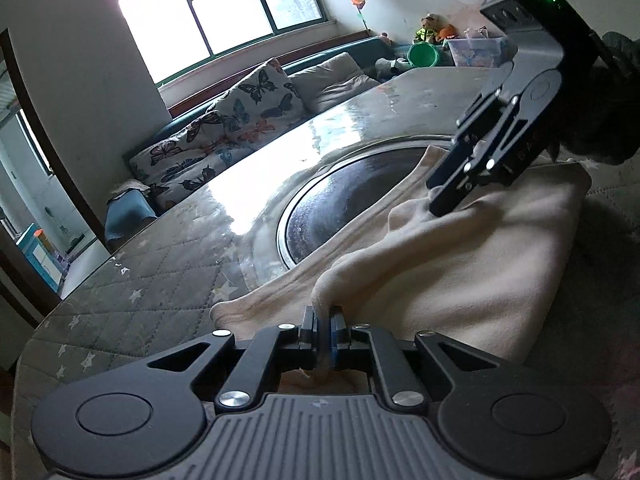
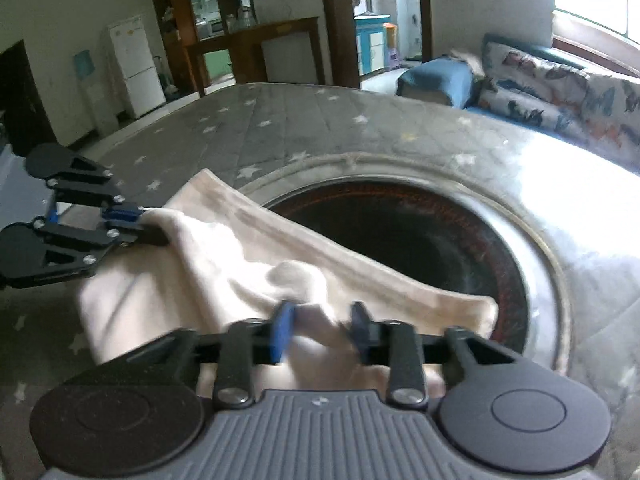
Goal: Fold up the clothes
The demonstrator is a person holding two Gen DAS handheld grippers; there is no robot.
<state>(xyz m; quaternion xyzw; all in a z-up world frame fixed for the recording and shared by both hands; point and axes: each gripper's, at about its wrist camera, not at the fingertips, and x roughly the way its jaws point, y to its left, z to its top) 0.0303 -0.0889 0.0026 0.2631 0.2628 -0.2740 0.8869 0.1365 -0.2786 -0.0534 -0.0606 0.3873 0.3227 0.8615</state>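
garment: cream fleece-like cloth [image 1: 460,264], already doubled over, lies on the quilted star-print table cover [image 1: 132,280], one edge overlapping the dark round inset [image 1: 352,200] in the table middle
left gripper [image 1: 323,316]: jaws pinched tight on a raised ridge of the cloth at its near edge; fabric squeezed between the blue pads
right gripper [image 2: 320,330]: jaws apart, blue pads either side of a bunched fold; cloth sits in the gap but pads not pressed on it, motion blur here so contact is unclear
right gripper in left view: tips down on the far side of the cloth, near its corner; jaw gap not readable from this angle
risk 1: right pads may close on only the top layer, or on nothing; the fold would then drag unevenly when lifted
risk 2: left holds a thick bunch, not a clean edge; pulling could skew the fold line or let the lower layer slip out
risk 3: cloth edge hangs over the inset rim; dragging may snag or crease it there
left view only: left pinch in detail, window, butterfly-print sofa cushions [image 1: 224,136], toys and a green bowl beyond the table
right view only: open state of the right jaws, full ring of the inset, fridge and wooden shelving behind, left gripper side-on at the cloth's far corner
hidden: type of garment cannot be told
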